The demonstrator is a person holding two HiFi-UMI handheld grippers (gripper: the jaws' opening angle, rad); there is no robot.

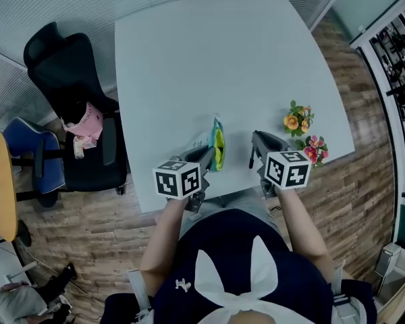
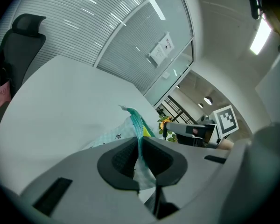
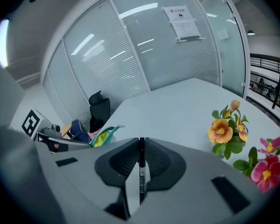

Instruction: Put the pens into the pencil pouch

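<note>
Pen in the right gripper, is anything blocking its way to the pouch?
Nothing visible does. The right gripper holds the pen, the left gripper holds up the pouch, and only bare table lies between. The flowers stand off to the other side.

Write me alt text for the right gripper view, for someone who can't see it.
The right gripper is shut on a thin black pen, clamped between its pads. Beyond lies a white table, with a green and yellow pencil pouch at left and orange and pink flowers at right.
</note>
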